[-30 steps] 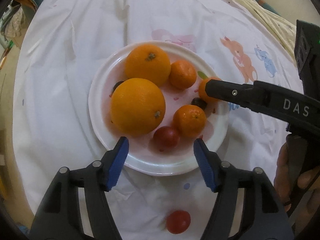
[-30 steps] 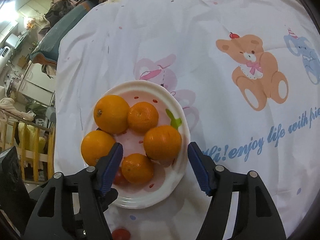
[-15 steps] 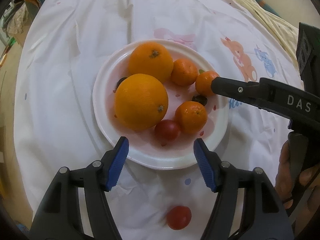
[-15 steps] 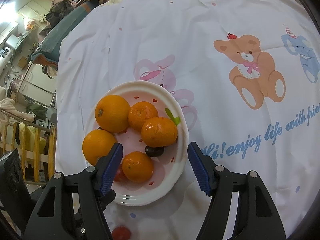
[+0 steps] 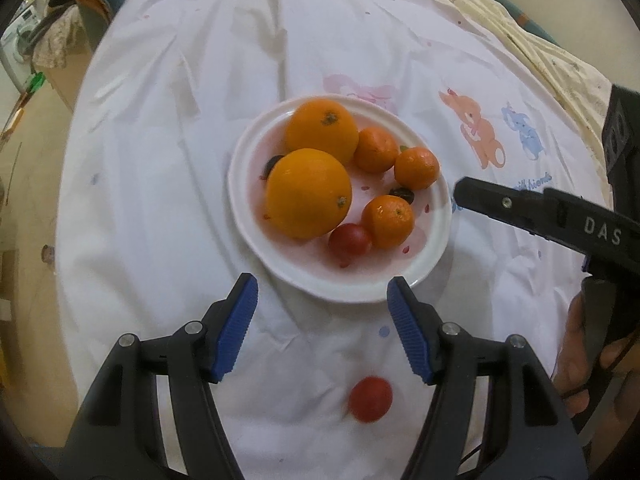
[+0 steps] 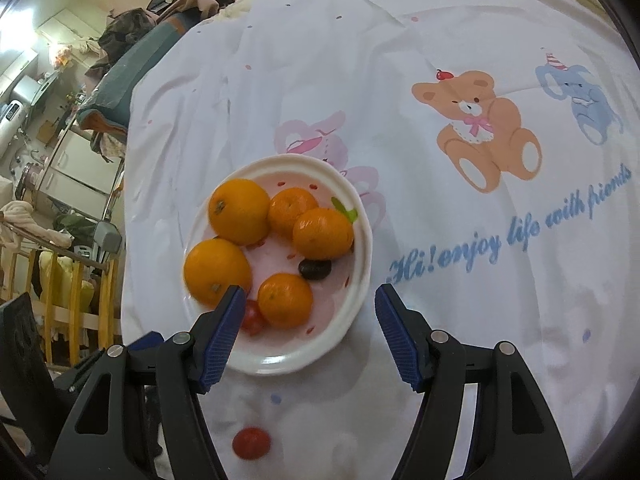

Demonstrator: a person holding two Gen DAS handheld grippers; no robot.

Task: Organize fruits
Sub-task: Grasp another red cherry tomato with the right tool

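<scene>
A white plate [image 5: 428, 268] [image 6: 352, 312] on the white cartoon-print cloth holds two large oranges [image 5: 308, 194], three small mandarins [image 5: 387, 216], a red tomato [image 5: 349, 241] and two dark grapes [image 6: 315, 269]. A second red tomato [image 5: 370, 399] [image 6: 251, 443] lies on the cloth in front of the plate. My left gripper [image 5: 322, 302] is open and empty, just short of the plate's near rim, above the loose tomato. My right gripper [image 6: 308, 312] is open and empty over the plate's near edge; one of its fingers [image 5: 496, 202] shows in the left wrist view, right of the plate.
The cloth [image 6: 440, 40] carries bear, elephant and rabbit prints and blue lettering. A cream quilt [image 5: 520, 32] lies at the far edge. Furniture and a wooden rail [image 6: 60, 280] stand beyond the bed's left side.
Both grippers have pulled back from the plate. The right gripper let go of a mandarin onto the plate, uncovering a dark grape beside it. The loose tomato has not moved.
</scene>
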